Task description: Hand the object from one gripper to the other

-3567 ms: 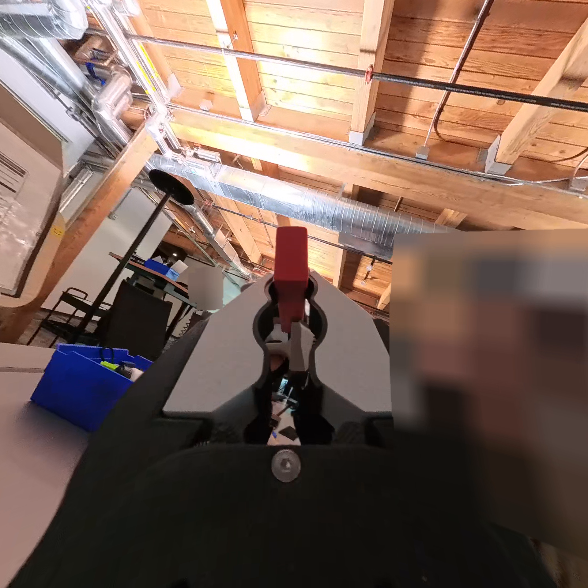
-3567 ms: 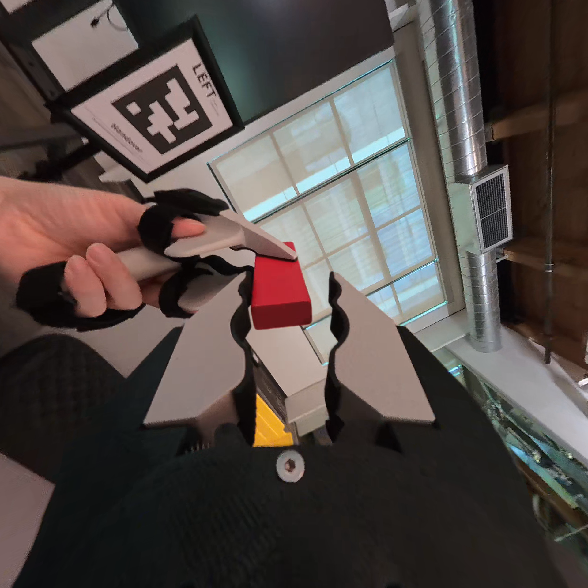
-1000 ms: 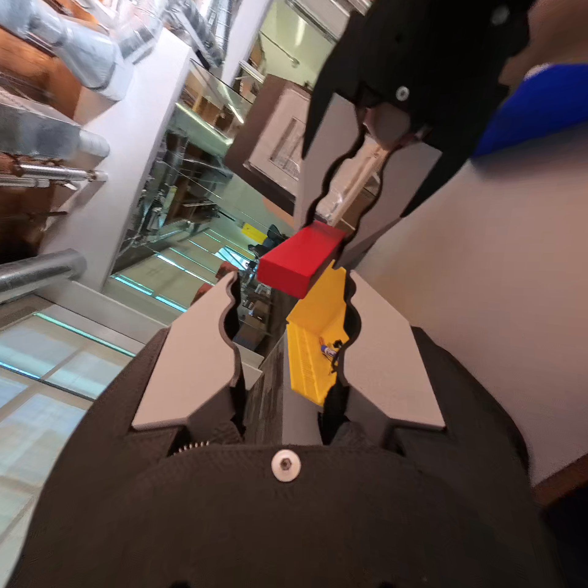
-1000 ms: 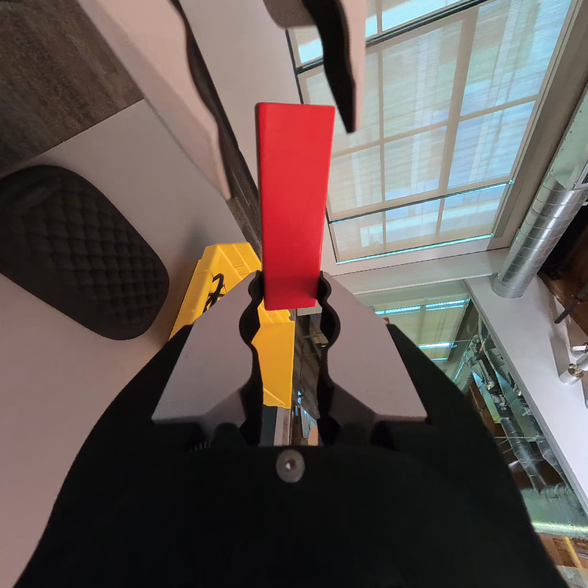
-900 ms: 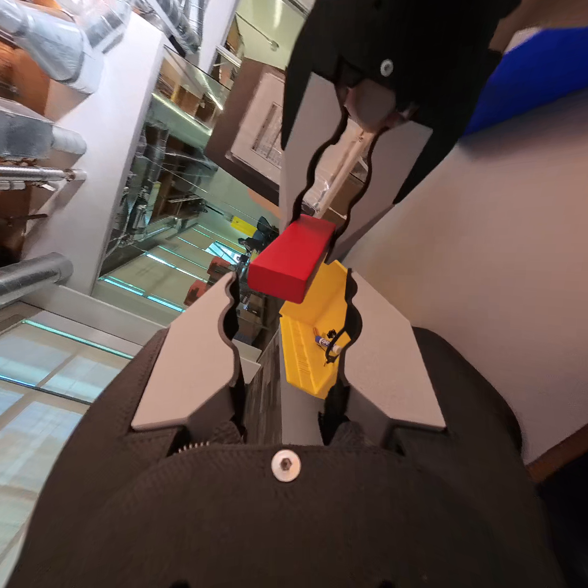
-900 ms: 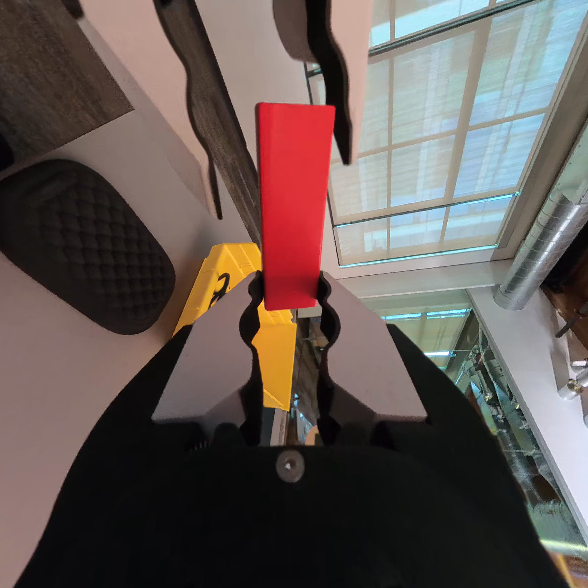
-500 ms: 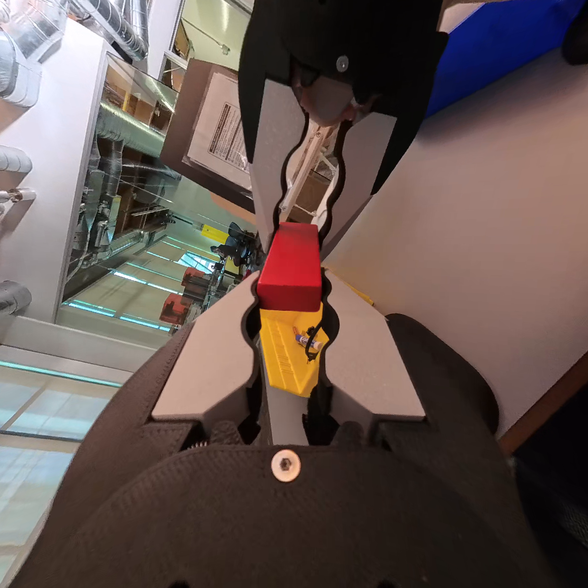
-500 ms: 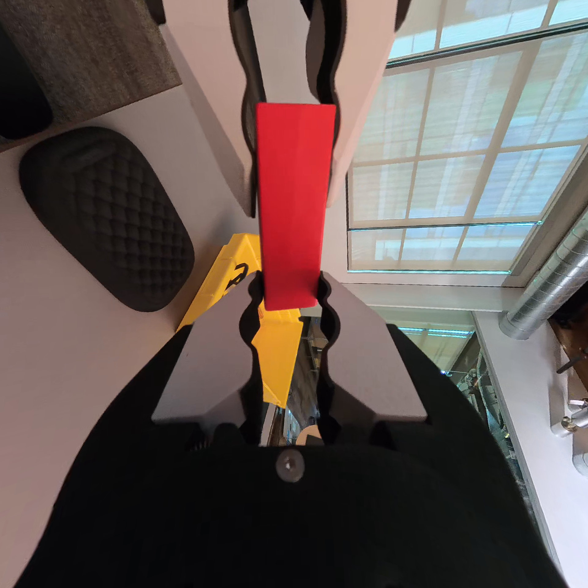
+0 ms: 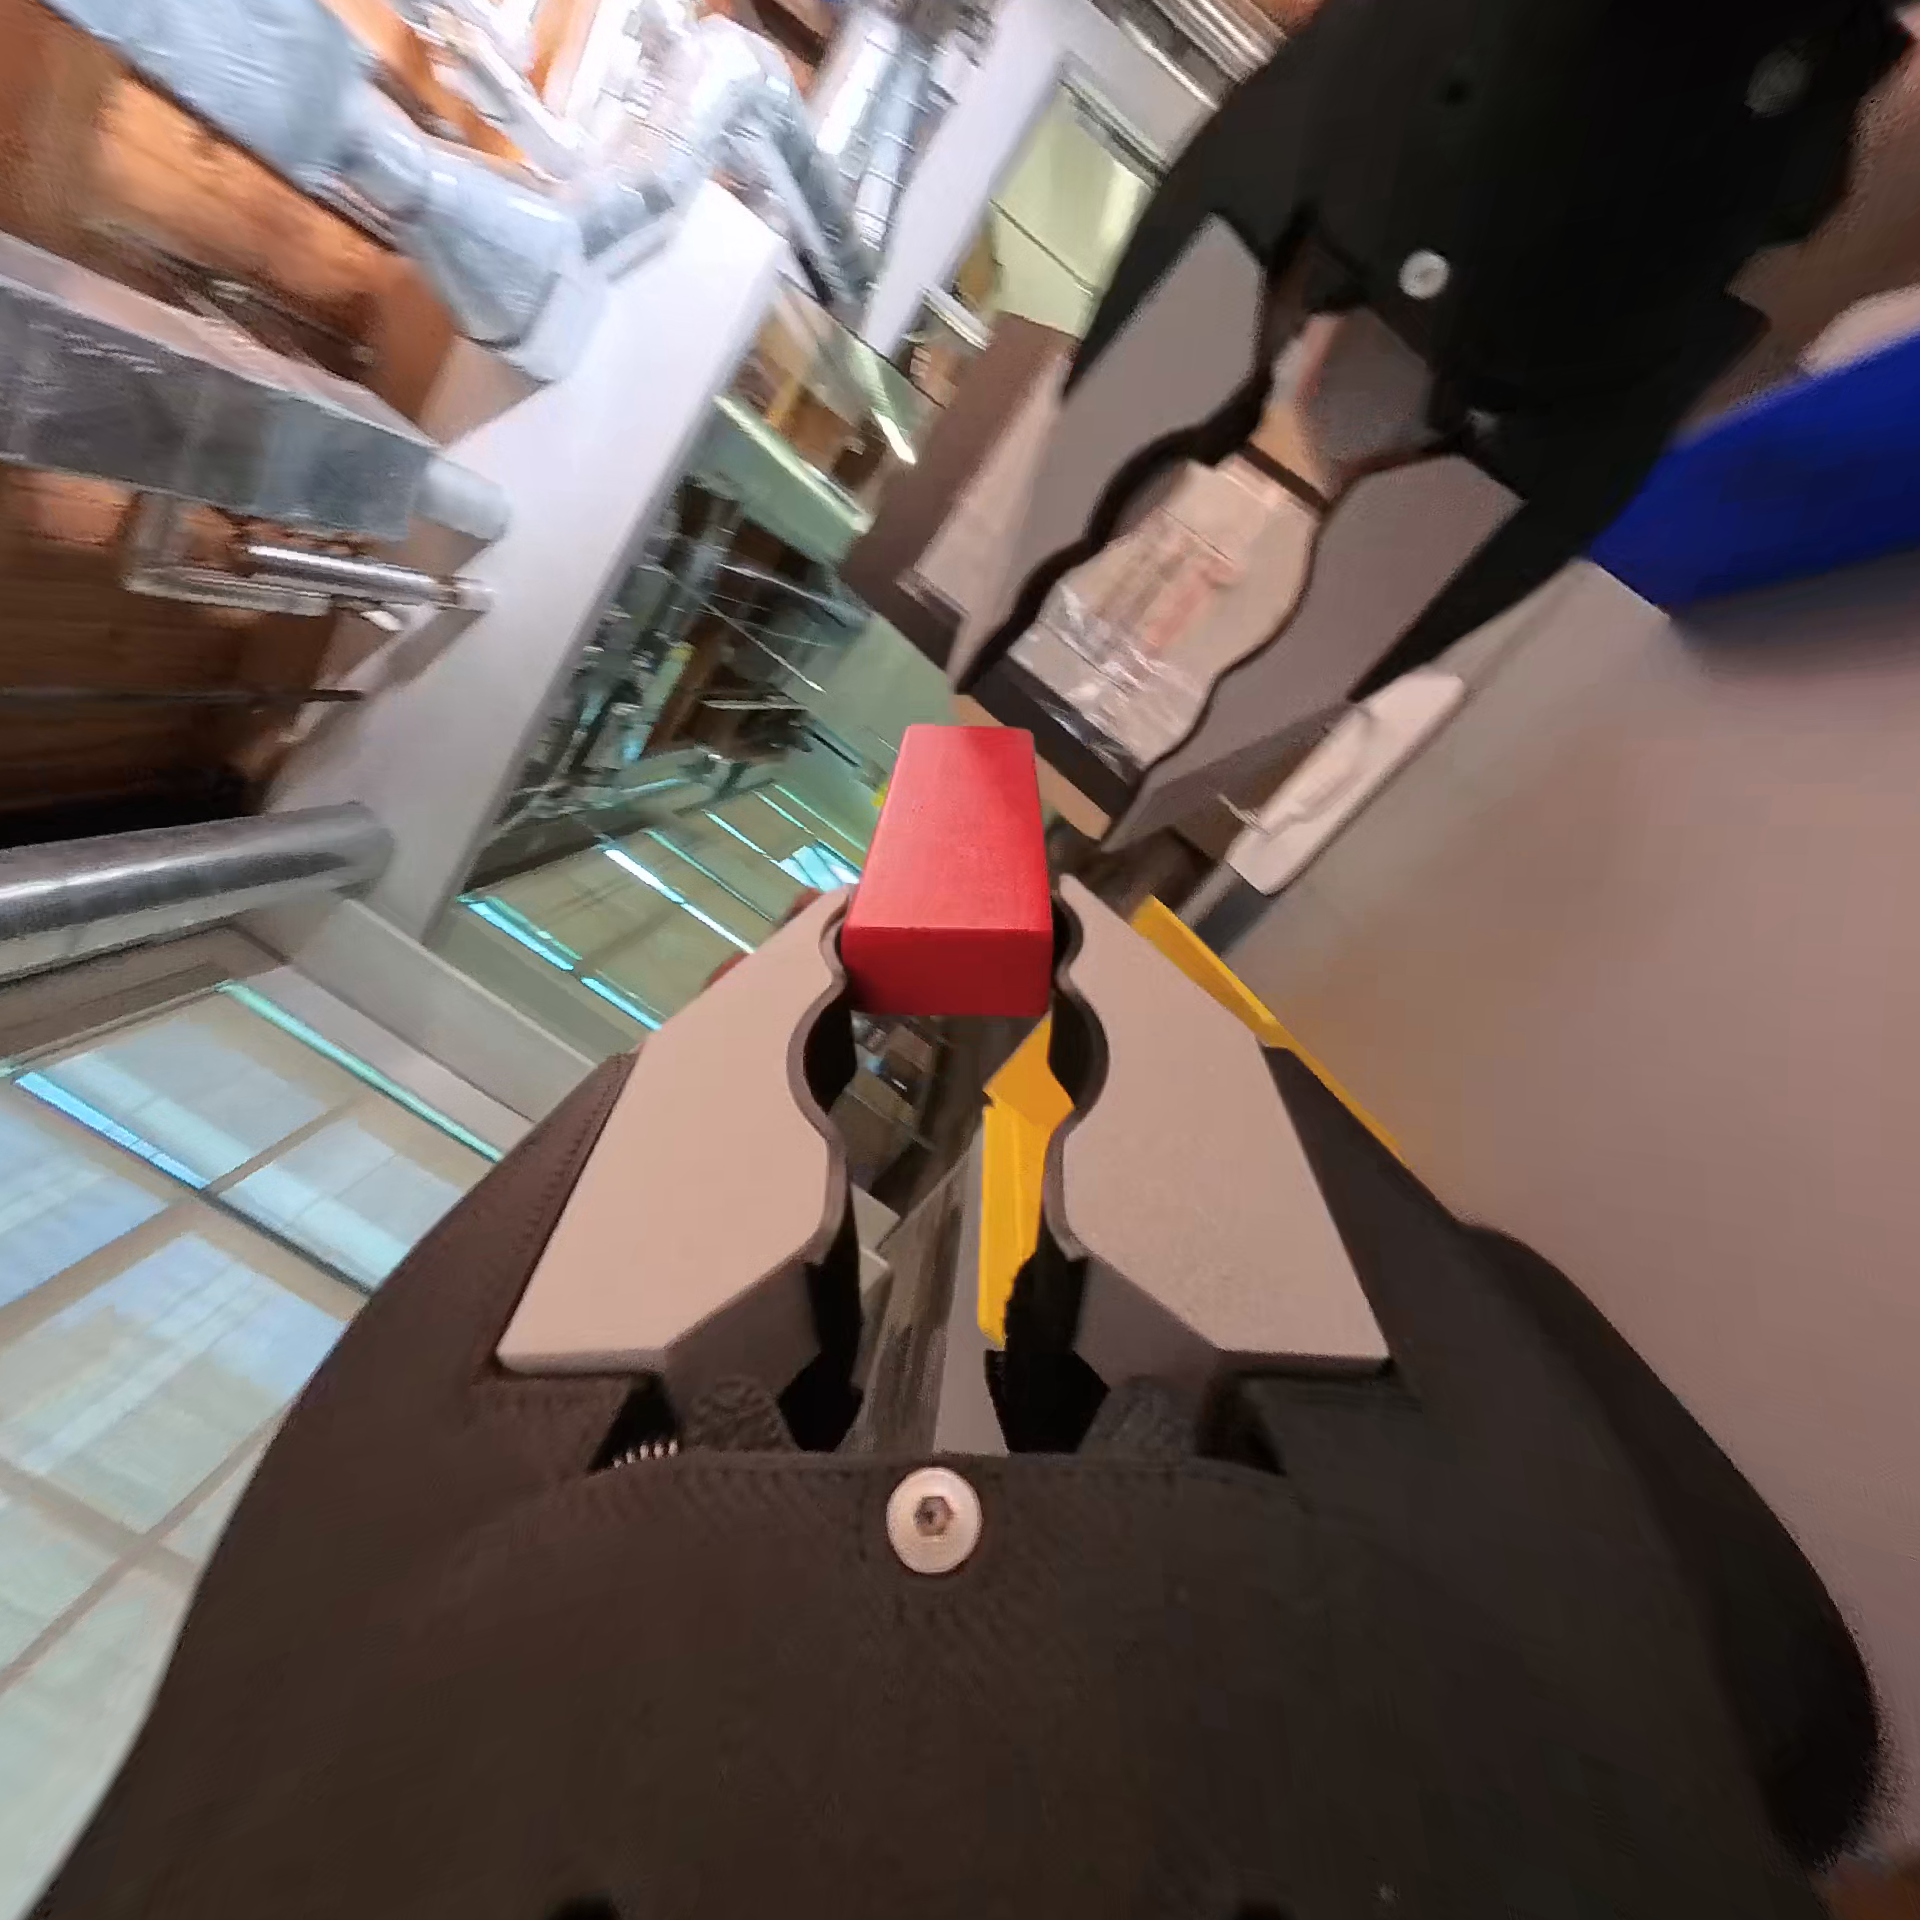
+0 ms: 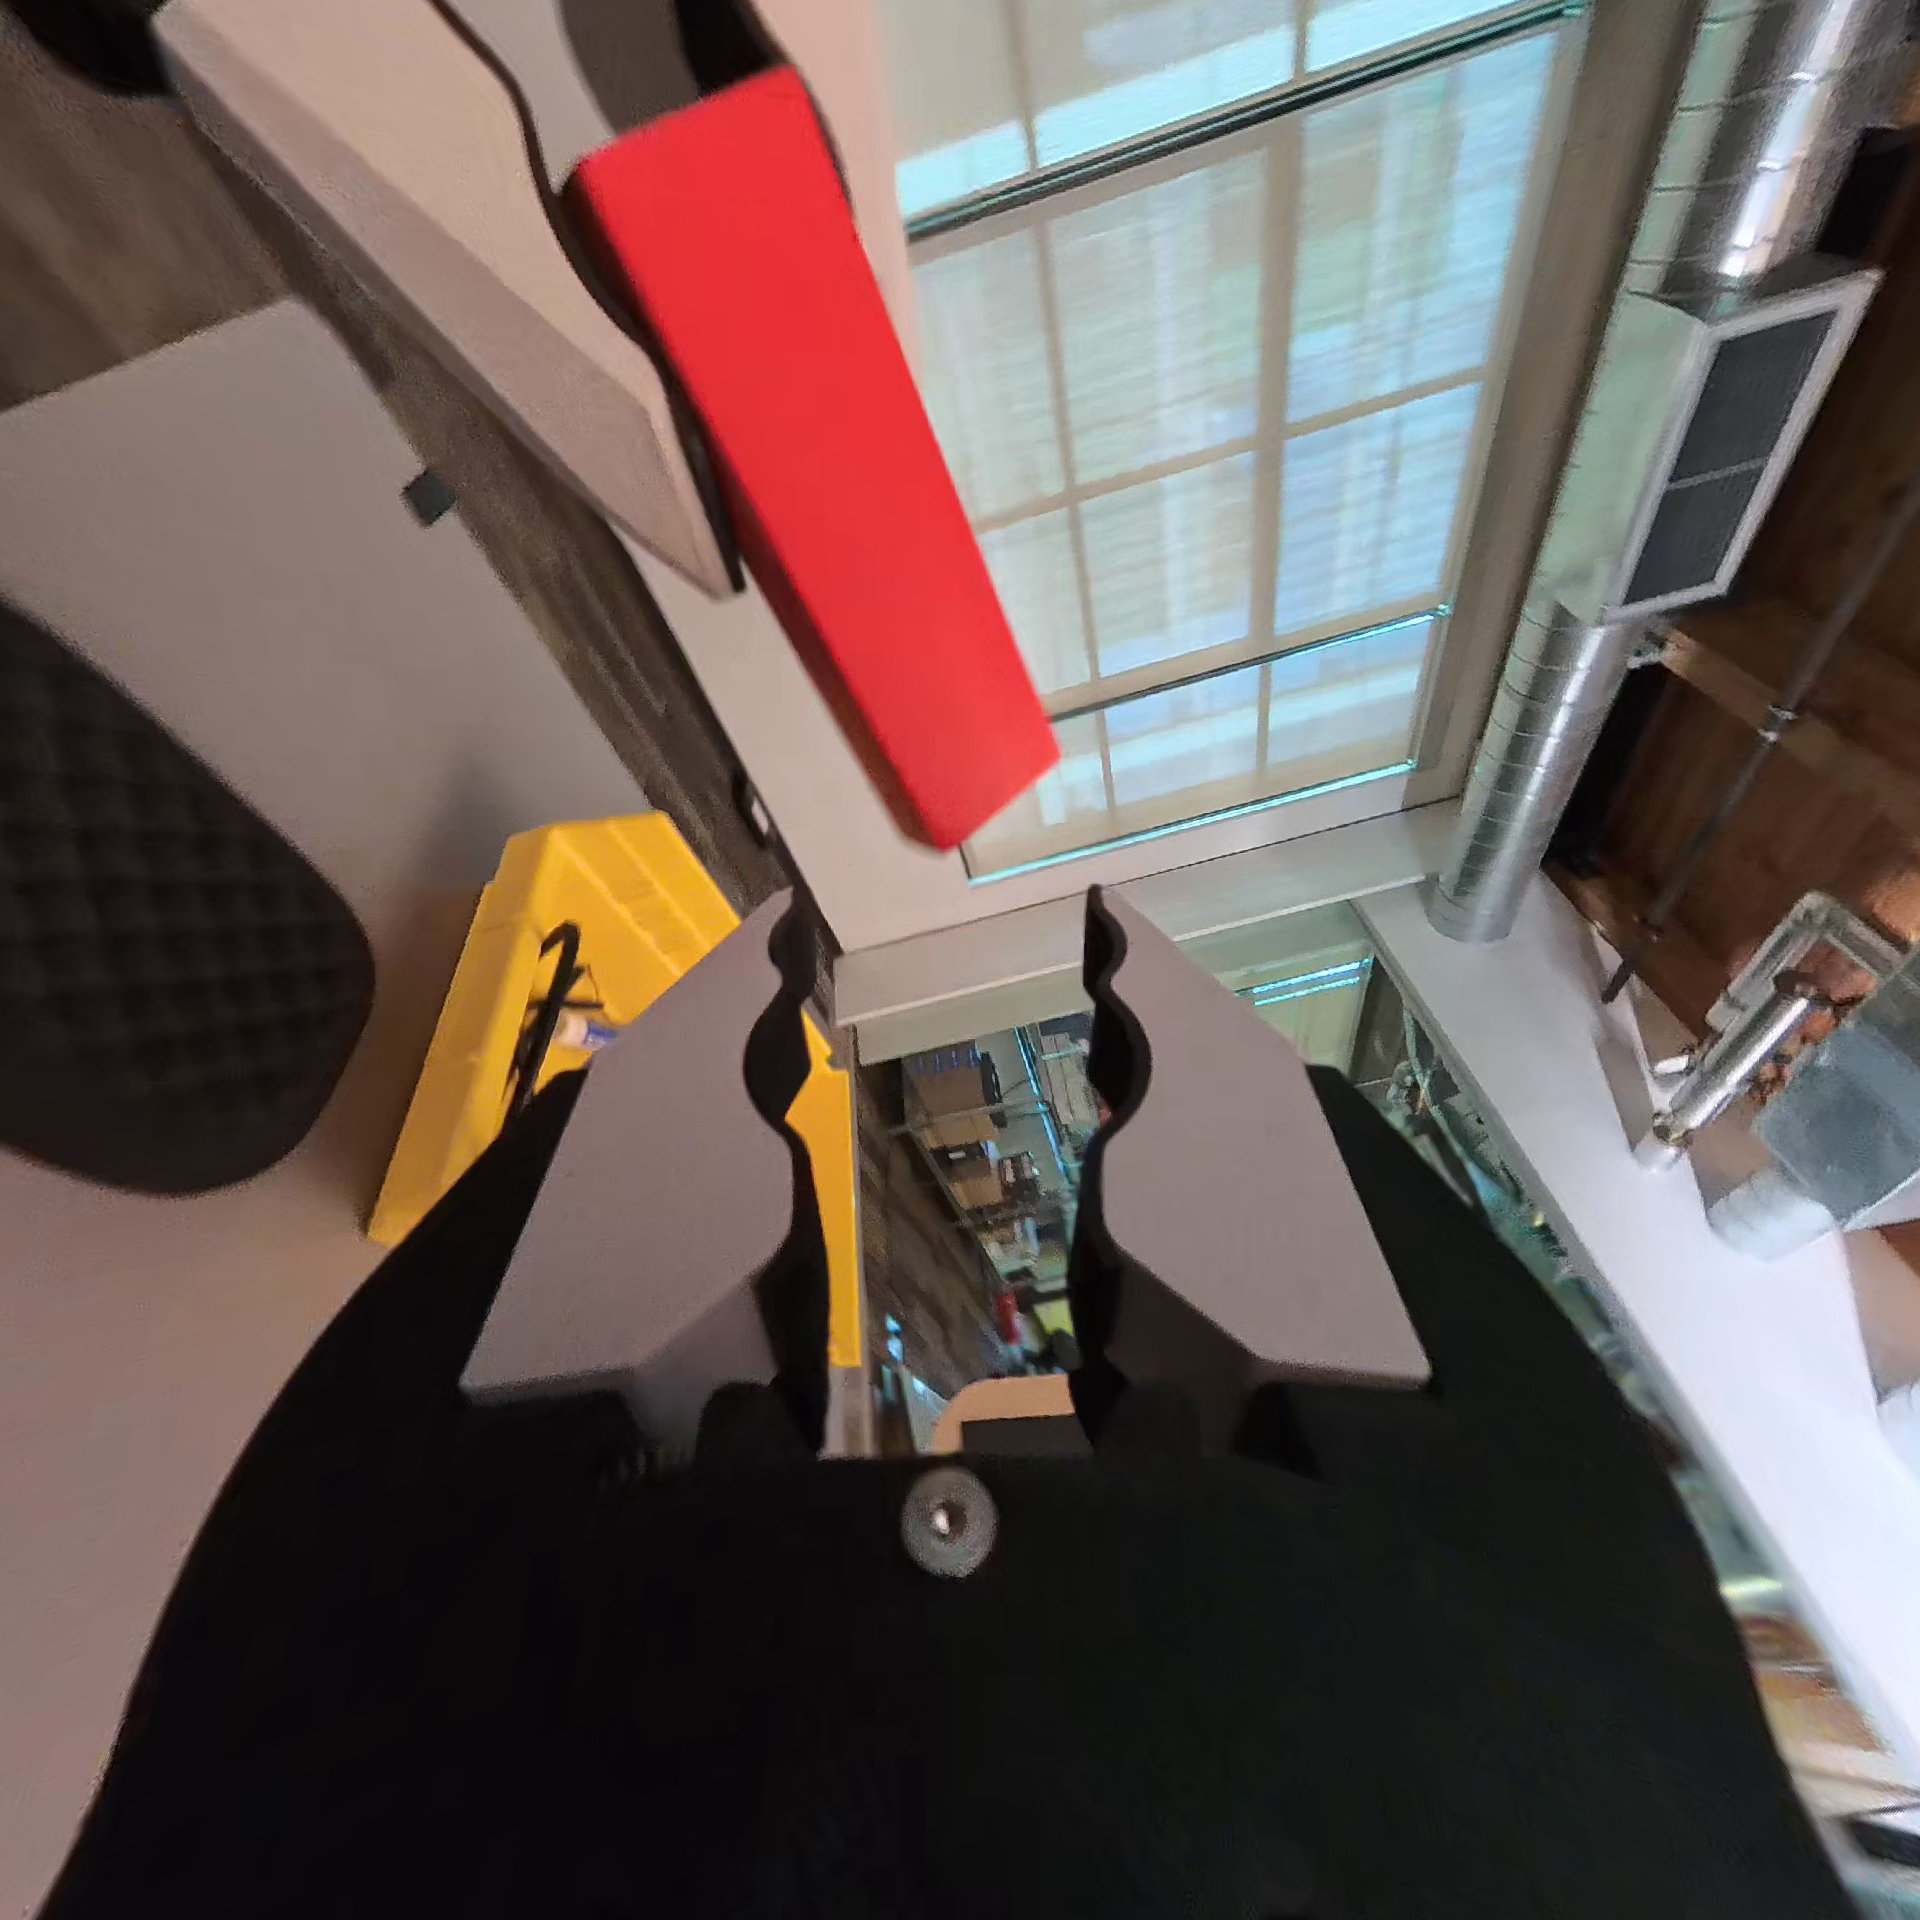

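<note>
Red block [image 9: 951, 873] is clamped at its near end between the tips of the left tongs [image 9: 948, 940]; both grey fingers [image 9: 717, 1174] press its sides, and the rest of the block juts forward, free in the air above the counter [image 9: 1621, 935]. In the right wrist view the same red block [image 10: 821, 457] slants from upper left down to lower right, its upper end seated in the left tongs [image 10: 665, 156], of which only one grey finger shows clearly, the other being mostly cut off at the top edge. Right tongs [image 10: 940, 925] stand apart, nothing between the fingers, and the lower end of the block hangs just beyond their tips without touching. From the left wrist view the right tongs [image 9: 1122, 717] appear farther off at upper right, spread wide, well clear of the block. Yellow bin [image 10: 613, 935] lies on the pale counter [image 10: 239, 561] below the right tongs; a small item with a black loop sits inside, too blurred to identify. Black quilted pad [image 10: 135, 935] rests on the counter beside the bin. Blue bin [image 9: 1787, 488] sits at the far right edge of the left view. Large paned window [image 10: 1195, 416] and a ribbed metal duct [image 10: 1538, 748] fill the background. Both views are slightly smeared.
</note>
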{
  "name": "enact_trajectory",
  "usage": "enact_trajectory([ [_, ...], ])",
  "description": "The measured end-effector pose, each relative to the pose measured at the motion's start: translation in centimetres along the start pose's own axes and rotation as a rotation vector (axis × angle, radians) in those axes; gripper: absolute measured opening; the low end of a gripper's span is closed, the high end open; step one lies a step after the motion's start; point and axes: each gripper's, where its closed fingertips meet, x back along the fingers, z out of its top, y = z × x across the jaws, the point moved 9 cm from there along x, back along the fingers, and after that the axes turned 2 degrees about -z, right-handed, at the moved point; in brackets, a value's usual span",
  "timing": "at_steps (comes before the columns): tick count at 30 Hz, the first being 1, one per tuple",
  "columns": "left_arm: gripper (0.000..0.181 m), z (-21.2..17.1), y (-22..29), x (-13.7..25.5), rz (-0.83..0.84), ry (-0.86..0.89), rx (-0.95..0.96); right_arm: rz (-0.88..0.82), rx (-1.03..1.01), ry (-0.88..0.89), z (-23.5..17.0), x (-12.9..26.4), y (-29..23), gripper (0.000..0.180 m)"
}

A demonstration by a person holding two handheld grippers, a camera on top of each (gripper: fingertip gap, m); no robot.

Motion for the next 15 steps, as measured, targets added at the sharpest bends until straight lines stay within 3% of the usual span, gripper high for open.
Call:
enact_trajectory([
  [5,0.031,0.6,-1.5,0.7,0.177,0.175,0.188,-0.02,-0.402,0.07,-1.5,-0.4,1.8,0.052],
  [12,0.031,1.1,-0.2,-0.1,0.309,0.265,0.145,0.577,-1.628,0.577,-1.0,-1.2,2.7,0.057],
  [15,0.031,1.1,0.4,-0.8,0.296,0.26,0.151,0.772,-1.814,0.692,-1.0,-1.5,2.4,0.043],
])
